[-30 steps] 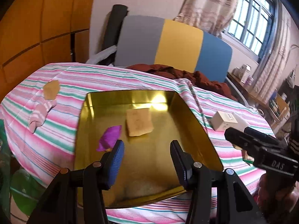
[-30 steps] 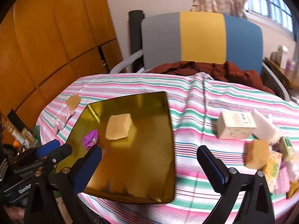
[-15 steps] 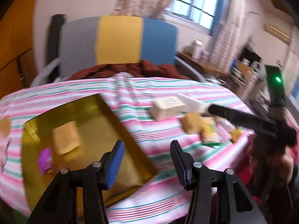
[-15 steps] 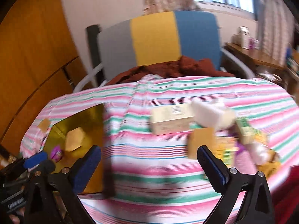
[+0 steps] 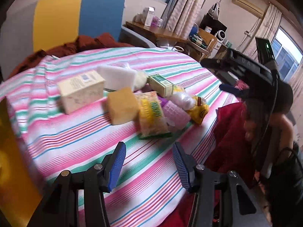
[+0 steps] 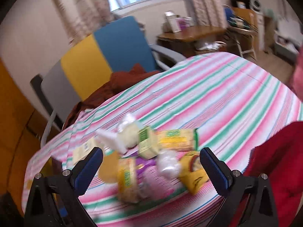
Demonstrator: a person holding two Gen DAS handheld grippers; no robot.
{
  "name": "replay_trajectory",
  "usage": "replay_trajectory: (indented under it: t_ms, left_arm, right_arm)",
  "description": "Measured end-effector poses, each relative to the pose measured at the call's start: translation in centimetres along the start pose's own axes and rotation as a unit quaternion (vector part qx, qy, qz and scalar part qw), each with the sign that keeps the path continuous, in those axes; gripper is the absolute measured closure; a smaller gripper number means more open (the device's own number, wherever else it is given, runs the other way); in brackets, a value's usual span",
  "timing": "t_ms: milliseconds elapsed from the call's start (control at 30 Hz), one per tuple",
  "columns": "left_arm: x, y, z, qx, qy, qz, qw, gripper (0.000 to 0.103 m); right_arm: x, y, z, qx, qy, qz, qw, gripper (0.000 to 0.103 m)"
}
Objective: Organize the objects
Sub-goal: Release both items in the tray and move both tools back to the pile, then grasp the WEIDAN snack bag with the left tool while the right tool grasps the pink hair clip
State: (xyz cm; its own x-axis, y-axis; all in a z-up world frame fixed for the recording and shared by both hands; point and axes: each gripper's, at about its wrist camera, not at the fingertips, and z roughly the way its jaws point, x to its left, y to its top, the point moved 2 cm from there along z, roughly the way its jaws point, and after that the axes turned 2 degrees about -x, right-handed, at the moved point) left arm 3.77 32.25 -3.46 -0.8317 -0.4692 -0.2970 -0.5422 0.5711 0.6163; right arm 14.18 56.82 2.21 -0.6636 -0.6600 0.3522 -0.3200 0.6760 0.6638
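A pile of small objects lies on the striped tablecloth (image 5: 79, 141): a cream box (image 5: 81, 90), a tan sponge block (image 5: 122, 107), a yellow-green packet (image 5: 151, 113), a white block (image 5: 117, 76), a green carton (image 5: 161, 84), a pink roller (image 5: 175, 113) and a yellow pouch (image 5: 198, 111). My left gripper (image 5: 149, 165) is open and empty, short of the pile. My right gripper (image 6: 151, 170) is open wide and empty, right over the blurred pile, with the yellow-green packet (image 6: 129, 179) between its fingers. The gold tray's edge (image 5: 7, 151) shows at far left.
A grey, yellow and blue chair (image 5: 79, 17) with a brown cloth (image 5: 79, 43) stands behind the table. A red cloth (image 5: 229, 132) hangs at the table's right edge. The right gripper's black body (image 5: 251, 75) shows in the left wrist view. A wooden desk (image 6: 193, 34) stands beyond.
Both grippers have swung right, from the gold tray to the pile of objects. The tray has slid out to the far left of both views. Both stay open and empty.
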Motion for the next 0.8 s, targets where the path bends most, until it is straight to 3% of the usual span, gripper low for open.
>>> replay_trajectory:
  t_ms: [200,333,467,633,700,800]
  left_arm:
    - [-0.2,1.1,4.3,0.026,-0.019,-0.015,0.9994,0.050]
    - [0.2,2.3,6.8,0.034,-0.014,-0.037,0.9986,0.048]
    - [0.5,3.2,9.1,0.048,-0.018,-0.064,0.9966,0.041]
    - [0.8,4.1,11.1,0.061,-0.010,-0.082,0.9947,0.041]
    - [1.2,4.1,12.1,0.070,-0.011,-0.092,0.9933,0.043]
    - [1.4,3.7,12.0,0.061,-0.017,-0.082,0.9946,0.055]
  right_arm:
    - [-3.0,-0.1,1.4,0.007,0.034,0.058,0.998,0.000]
    - [-2.9,-0.3,1.8,0.011,0.050,0.068,0.996,0.000]
    - [-2.9,-0.5,2.1,0.016,0.060,0.071,0.996,0.000]
    - [-3.3,-0.6,2.3,0.020,0.072,0.084,0.994,0.000]
    - [-3.5,-0.6,2.4,0.022,0.075,0.087,0.993,0.000]
    - [-3.3,-0.6,2.6,0.026,0.075,0.085,0.993,0.000]
